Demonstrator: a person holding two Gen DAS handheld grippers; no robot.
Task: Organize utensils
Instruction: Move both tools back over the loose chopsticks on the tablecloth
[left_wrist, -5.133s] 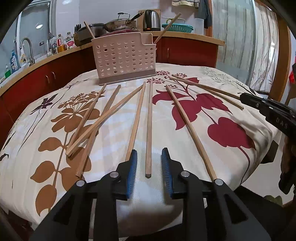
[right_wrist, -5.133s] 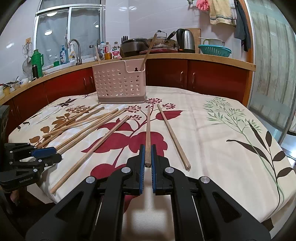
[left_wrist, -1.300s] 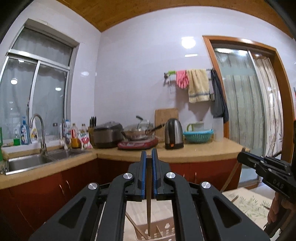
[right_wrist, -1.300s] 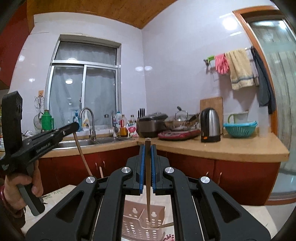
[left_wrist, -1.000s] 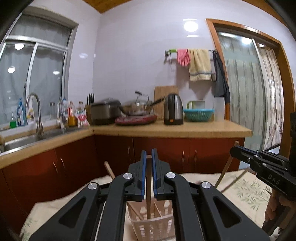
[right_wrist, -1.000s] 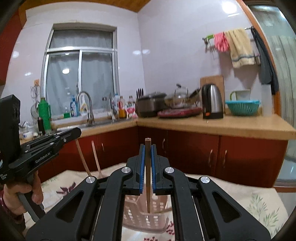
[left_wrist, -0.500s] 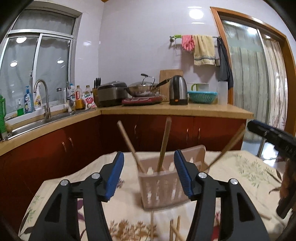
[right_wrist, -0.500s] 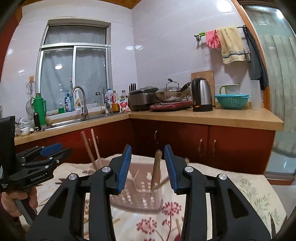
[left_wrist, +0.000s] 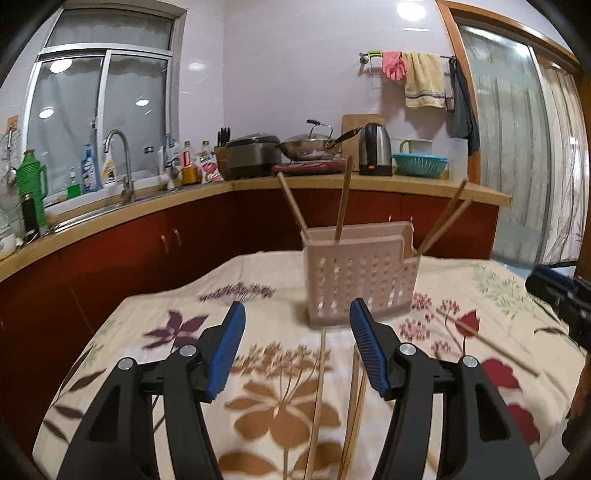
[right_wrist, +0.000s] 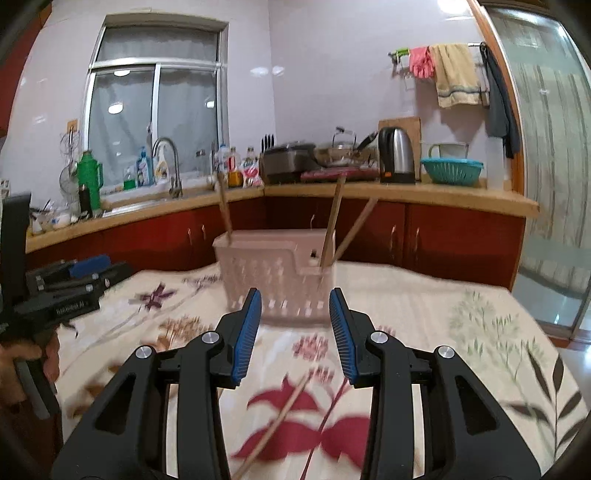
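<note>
Chopsticks, wooden, plain, light brown, long and thin. Four stand in the pink perforated holder (left_wrist: 360, 275) toward the far edge of the bench (left_wrist: 155, 354): two (left_wrist: 341, 205) rise from its left and middle part, one leaning left, one near upright; two (left_wrist: 445, 221) lean right out of its lower right compartment. More chopsticks (left_wrist: 317, 398) lie flat on the flowered cloth nearer the near edge, long axes running roughly toward the holder; one (left_wrist: 487, 345) lies slantwise toward the right edge. Left claw (left_wrist: 297, 347): jaws apart, nothing between the pads. Right claw (right_wrist: 293, 330): jaws apart, empty, facing the holder; one chopstick (right_wrist: 273, 424) lies on the cloth below it.
</note>
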